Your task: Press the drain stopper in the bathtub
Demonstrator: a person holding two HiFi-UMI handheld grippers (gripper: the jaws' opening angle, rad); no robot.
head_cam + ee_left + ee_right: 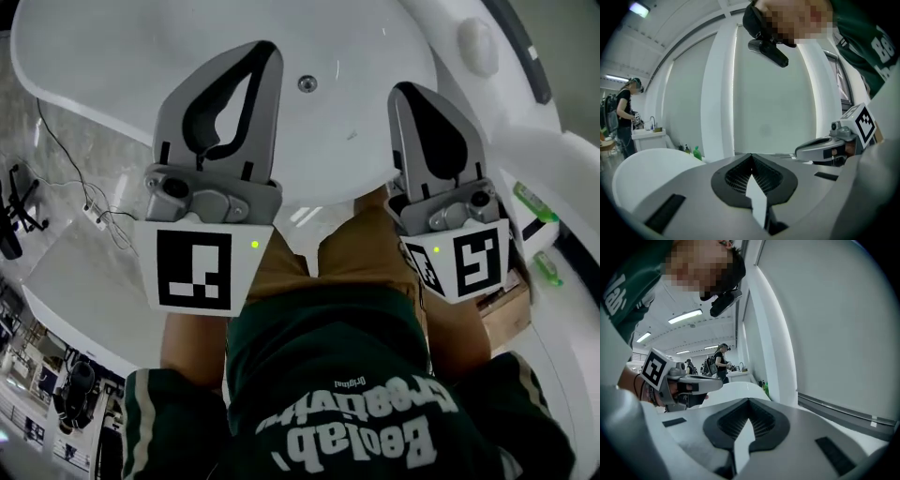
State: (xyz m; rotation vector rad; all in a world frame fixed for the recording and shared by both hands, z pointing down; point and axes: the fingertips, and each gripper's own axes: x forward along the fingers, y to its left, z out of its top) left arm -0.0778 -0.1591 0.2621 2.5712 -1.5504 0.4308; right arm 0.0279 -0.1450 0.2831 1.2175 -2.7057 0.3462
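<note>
One bathtub (141, 56), one drain stopper (307, 83) lying untouched between two sets of jaws. Left gripper (265, 49) clenched on nothing; right gripper (403, 91) clenched, empty too.

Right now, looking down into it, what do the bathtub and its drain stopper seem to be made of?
The bathtub is smooth, glossy white with soft light reflections on its curved surface. It looks like acrylic or enamelled material, but the look alone cannot settle which. The drain stopper is a small round disc with a bright silver, mirror-like shine, probably chromed or polished metal.
</note>
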